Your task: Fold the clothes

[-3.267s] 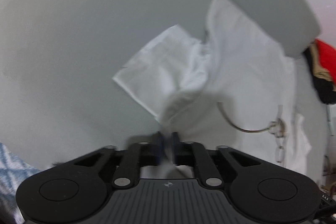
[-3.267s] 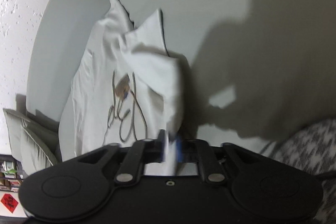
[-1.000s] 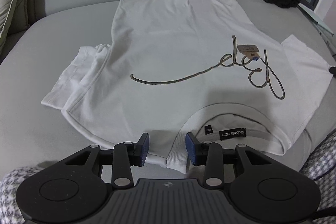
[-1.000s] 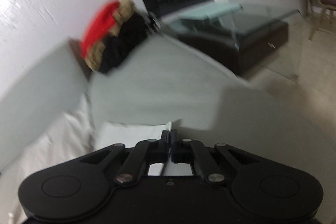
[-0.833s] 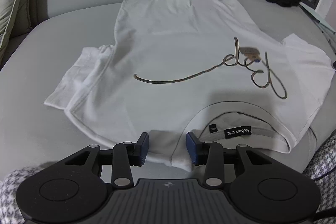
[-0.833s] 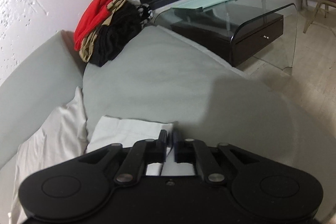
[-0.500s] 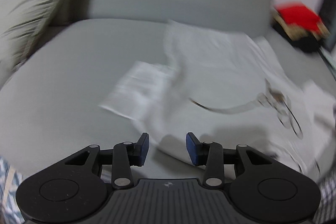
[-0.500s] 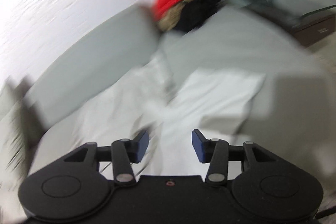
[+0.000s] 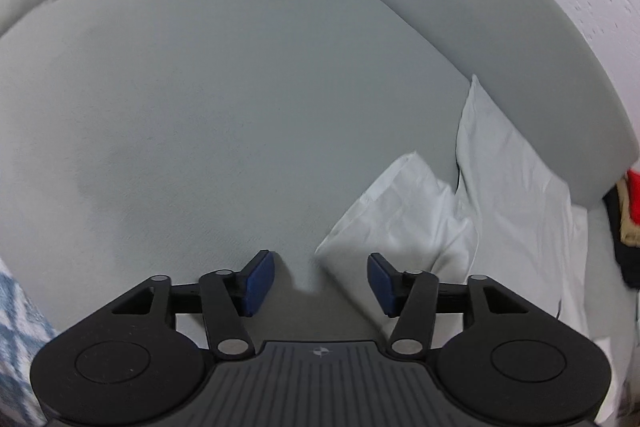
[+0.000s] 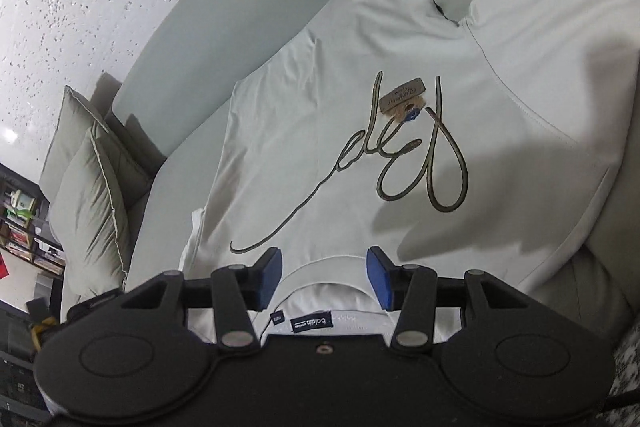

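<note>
A white T-shirt (image 10: 400, 99) with a dark cursive script print lies spread face up on a grey sofa seat (image 9: 200, 107). Its collar with a small dark label (image 10: 311, 323) is nearest me. A brown hang tag (image 10: 402, 95) rests on the print. My right gripper (image 10: 323, 277) is open and empty, just above the collar. In the left wrist view the shirt's sleeve (image 9: 396, 211) lies crumpled on the seat. My left gripper (image 9: 320, 285) is open and empty, with the sleeve's corner just ahead of its right finger.
Grey-green cushions (image 10: 92, 187) lean at the sofa's left end. The curved sofa backrest (image 9: 480, 39) runs behind the shirt. A pile of red, tan and black clothes (image 9: 628, 211) sits at the far right. Shelves (image 10: 20, 223) stand beyond the sofa.
Both grippers were shut on the shirt's sleeves and have let go. The left has swung left toward the crumpled sleeve. The right has swung from the right sleeve to over the collar.
</note>
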{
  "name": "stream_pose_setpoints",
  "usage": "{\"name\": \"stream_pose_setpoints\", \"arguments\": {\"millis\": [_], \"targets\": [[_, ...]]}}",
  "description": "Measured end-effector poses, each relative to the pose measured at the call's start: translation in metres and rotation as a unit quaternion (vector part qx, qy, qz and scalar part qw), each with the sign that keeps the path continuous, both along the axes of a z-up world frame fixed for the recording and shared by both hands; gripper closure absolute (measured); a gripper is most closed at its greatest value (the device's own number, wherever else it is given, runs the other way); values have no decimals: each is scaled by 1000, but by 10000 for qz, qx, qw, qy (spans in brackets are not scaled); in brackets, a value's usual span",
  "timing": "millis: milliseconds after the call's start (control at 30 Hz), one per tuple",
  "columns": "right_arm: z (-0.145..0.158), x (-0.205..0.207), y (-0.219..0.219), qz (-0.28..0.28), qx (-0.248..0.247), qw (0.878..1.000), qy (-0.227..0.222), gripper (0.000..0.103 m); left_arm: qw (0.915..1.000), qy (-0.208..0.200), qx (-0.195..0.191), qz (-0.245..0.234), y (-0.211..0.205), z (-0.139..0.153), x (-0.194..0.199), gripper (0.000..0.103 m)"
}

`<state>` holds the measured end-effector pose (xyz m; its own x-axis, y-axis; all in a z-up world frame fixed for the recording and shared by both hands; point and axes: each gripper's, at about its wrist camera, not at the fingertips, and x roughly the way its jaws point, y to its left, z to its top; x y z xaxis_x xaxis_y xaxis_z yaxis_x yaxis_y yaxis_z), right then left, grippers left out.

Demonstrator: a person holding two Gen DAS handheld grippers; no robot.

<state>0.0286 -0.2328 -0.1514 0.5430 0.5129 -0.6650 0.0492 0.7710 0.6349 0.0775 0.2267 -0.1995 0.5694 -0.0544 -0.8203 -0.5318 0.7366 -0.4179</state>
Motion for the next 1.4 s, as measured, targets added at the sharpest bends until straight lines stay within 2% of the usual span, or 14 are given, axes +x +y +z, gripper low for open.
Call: {"name": "stream_pose_setpoints", "arguments": {"millis": [133, 200, 400, 433, 500, 600, 667, 767, 833, 900, 1000, 1233, 1333, 1400], "targets": [[-2, -3, -4, -90, 20, 10000, -2, 55, 9998, -41, -209, -66, 0, -5, 8, 42], [-4, -4, -5, -119, 4, 9999, 23, 55, 9992, -90, -373, -145, 0, -9, 11, 57], [-8, -6, -8, -171, -60, 9998, 64, 55, 9971, -111, -743, -79, 5, -17, 14, 64], [-8, -6, -8, -165, -75, 9998, 58, 55, 9972, -99, -737, -81, 5, -17, 14, 69], [-9, -5, -7, -158, -75, 9998, 63, 55, 9978, -28, -664, -86, 3, -18, 16, 103], [-9, -5, -9, -154, -94, 9998, 71, 55, 9987, -111, -467, -172, -3, -14, 15, 103], [-8, -5, -10, -151, -106, 9998, 77, 55, 9995, -286, -11, -154, -9, -2, 12, 103], [-8, -5, -12, -146, -124, 9998, 85, 54, 9924, -419, 1157, 9, -18, 20, 1, 103], [-8, -5, -13, -147, -134, 9998, 98, 54, 9846, -258, 1724, 126, -19, 27, -1, 102], [-11, -4, -15, -168, -136, 9996, 166, 54, 9807, 79, 1951, 127, -19, 24, 4, 101], [-14, -2, -18, -187, -113, 9995, 224, 54, 9759, 373, 2145, -176, -28, 13, 15, 100], [-4, -5, -35, -195, -70, 9997, 98, 43, 9656, 239, 2574, -289, -43, 32, -9, 82], [2, -7, -44, -138, -183, 9997, 45, 43, 9749, 106, 2138, -614, -54, 35, -27, 81], [5, -8, -43, 16, -369, 9993, 25, 44, 9828, 101, 1606, -902, -59, 32, -34, 70]]}}
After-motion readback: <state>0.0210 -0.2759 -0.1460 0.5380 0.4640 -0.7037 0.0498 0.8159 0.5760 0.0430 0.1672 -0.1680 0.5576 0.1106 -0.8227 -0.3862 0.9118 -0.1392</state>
